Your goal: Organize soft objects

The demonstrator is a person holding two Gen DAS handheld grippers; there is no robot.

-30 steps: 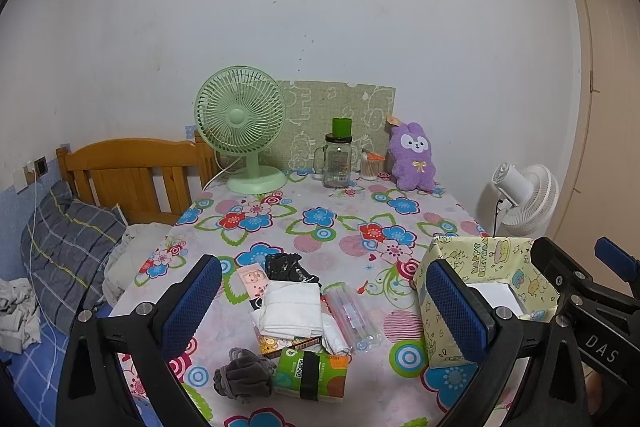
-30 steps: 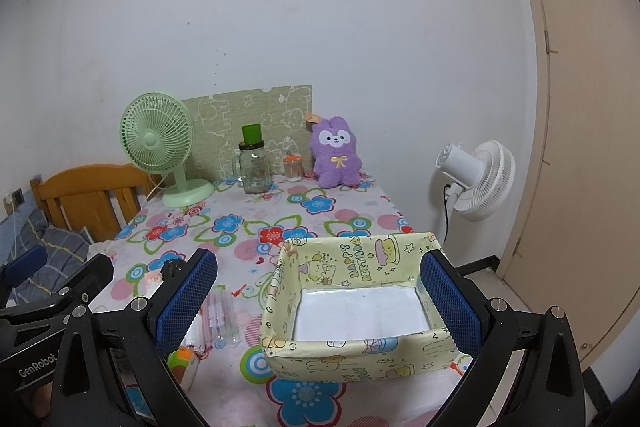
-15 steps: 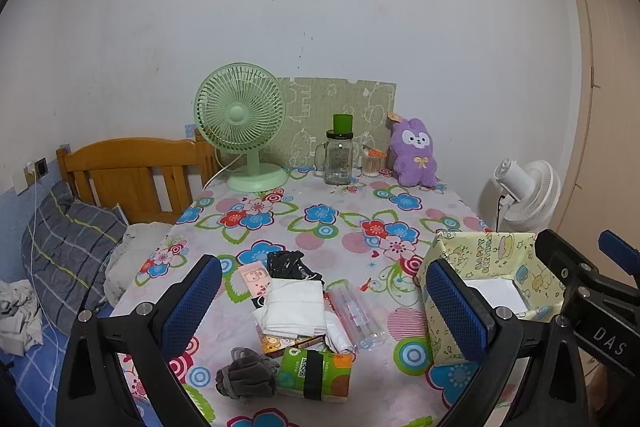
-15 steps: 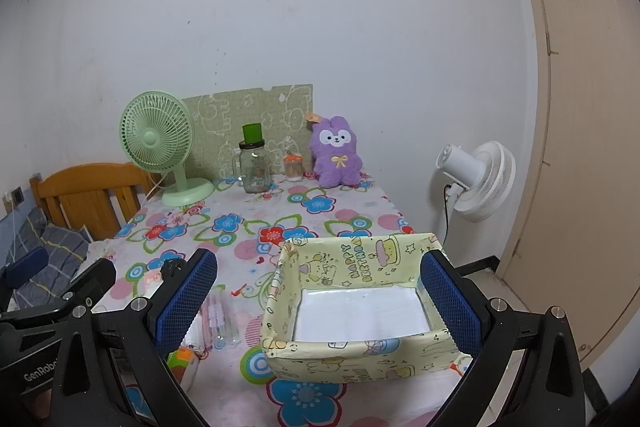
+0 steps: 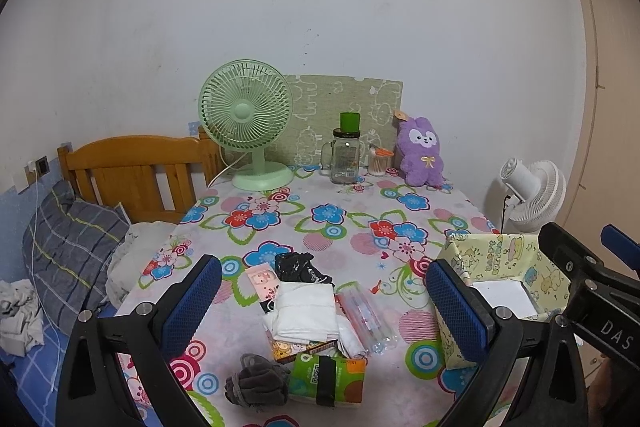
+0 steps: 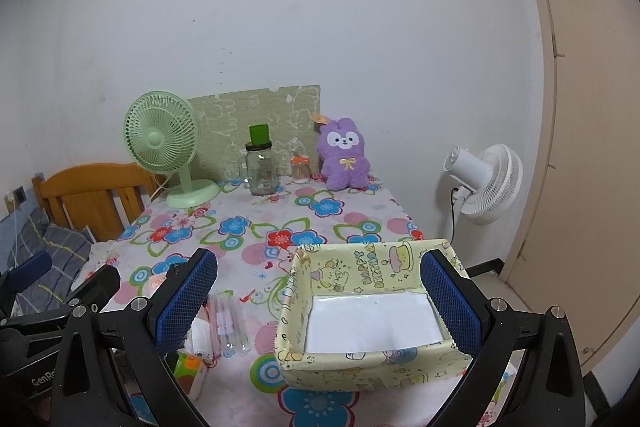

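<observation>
On the floral table (image 5: 344, 223), a heap of soft things lies near the front edge: a white cloth (image 5: 306, 313), a black bag (image 5: 300, 267), a grey sock (image 5: 256, 383) and a green-orange pack (image 5: 328, 379). The left gripper (image 5: 324, 311) hangs above this heap, fingers spread wide, holding nothing. To the right stands the yellow box (image 6: 372, 311), white-lined inside. The right gripper (image 6: 318, 305) hovers over it, fingers likewise wide apart and empty.

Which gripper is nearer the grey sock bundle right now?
Left. The left gripper hangs open above the grey sock bundle; the right gripper is open over the yellow box, off to the side.
</observation>
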